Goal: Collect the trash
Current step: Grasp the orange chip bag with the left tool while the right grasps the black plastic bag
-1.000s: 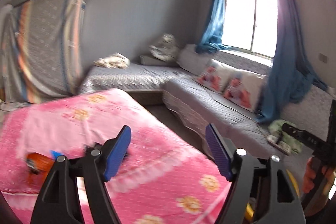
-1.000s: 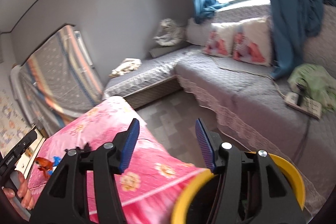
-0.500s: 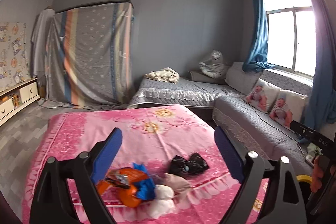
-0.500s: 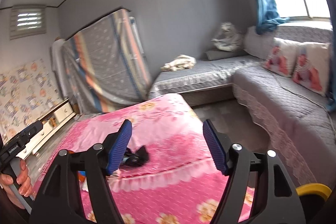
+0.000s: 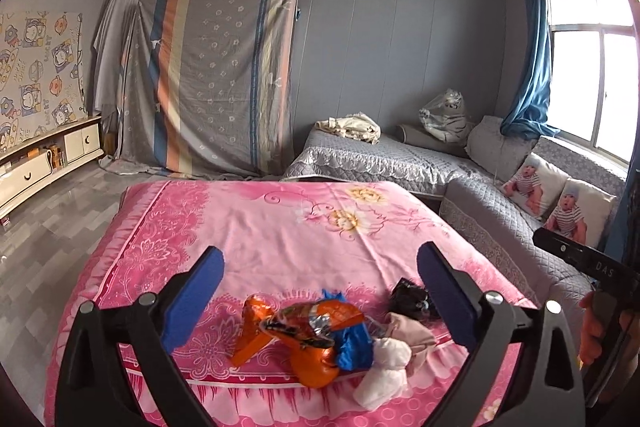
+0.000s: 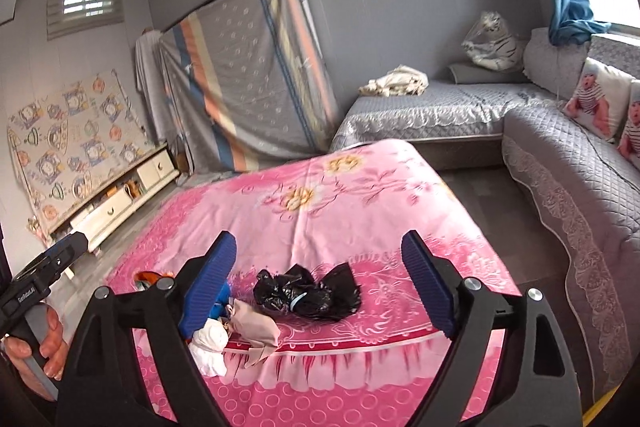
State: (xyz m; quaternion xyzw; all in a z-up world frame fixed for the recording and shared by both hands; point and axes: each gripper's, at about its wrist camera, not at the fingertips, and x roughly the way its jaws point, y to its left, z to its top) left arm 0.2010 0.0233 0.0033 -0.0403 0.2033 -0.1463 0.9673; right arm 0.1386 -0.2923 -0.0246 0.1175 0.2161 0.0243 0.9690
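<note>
A pink cloth (image 5: 280, 227) covers the table, and the trash lies in a heap at its near edge. The left gripper (image 5: 320, 291) hovers over the orange wrapper (image 5: 304, 335) — jaws wide, just opened further, nothing between the pads. A blue scrap (image 5: 352, 343) touches the wrapper, a white wad (image 5: 384, 367) beside it. The right gripper (image 6: 320, 287) frames the black bag (image 6: 308, 293), also spread wide and just opened further, holding nothing. A beige wad (image 6: 256, 327) lies just left of the bag.
</note>
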